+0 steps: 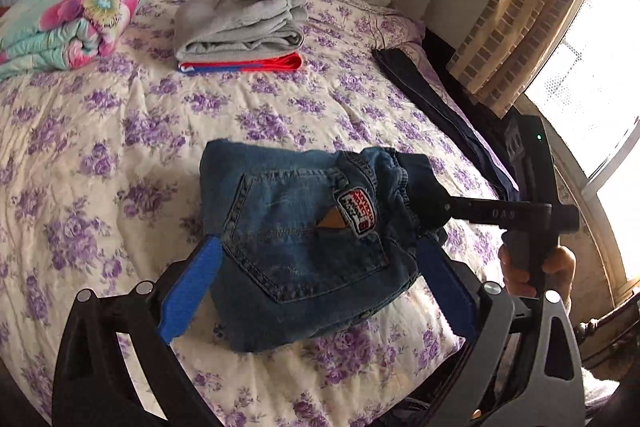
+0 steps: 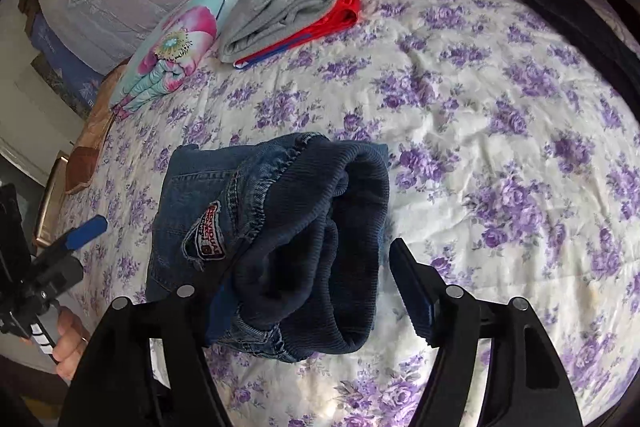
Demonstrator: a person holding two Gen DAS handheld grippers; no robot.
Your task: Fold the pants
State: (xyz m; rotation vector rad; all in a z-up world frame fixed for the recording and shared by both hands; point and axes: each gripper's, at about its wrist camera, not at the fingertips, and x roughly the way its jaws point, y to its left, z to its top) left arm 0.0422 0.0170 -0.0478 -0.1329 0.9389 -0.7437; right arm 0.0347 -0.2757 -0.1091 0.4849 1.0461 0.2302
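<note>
The folded denim pants (image 1: 304, 239) lie as a compact bundle on the bed (image 1: 120, 155), on a cream bedspread printed with purple flowers. The back pocket and a sewn red-and-white patch (image 1: 359, 213) face up, and the dark ribbed waistband (image 2: 320, 247) is rolled open at the end nearest the right wrist camera.

The left hand-held gripper (image 1: 320, 291) has its blue-padded fingers (image 1: 192, 291) spread wide on either side of the bundle; the pads flank the denim without squeezing it. The right hand-held gripper (image 2: 316, 291) is likewise parted: its right finger (image 2: 416, 291) stands clear of the waistband, while its left finger lies along the edge of the denim, and whether that one touches cannot be told. Nothing is clamped in either tool. In the left wrist view the right tool's handle reaches in from the right edge, held by a hand (image 1: 536, 267); in the right wrist view the left tool's blue fingertip shows at the left edge, with a hand (image 2: 72, 339) below it.

Farther up the bed sits a stack of folded clothes: a grey garment (image 1: 240, 23) on top of a red-and-blue one (image 1: 244, 65). Just beside the stack is a folded floral quilt (image 1: 68, 23) in turquoise and pink. A dark garment (image 1: 440, 131) is draped along the bed's far right edge, near the curtain (image 1: 528, 11) and the bright window (image 1: 592, 75).
</note>
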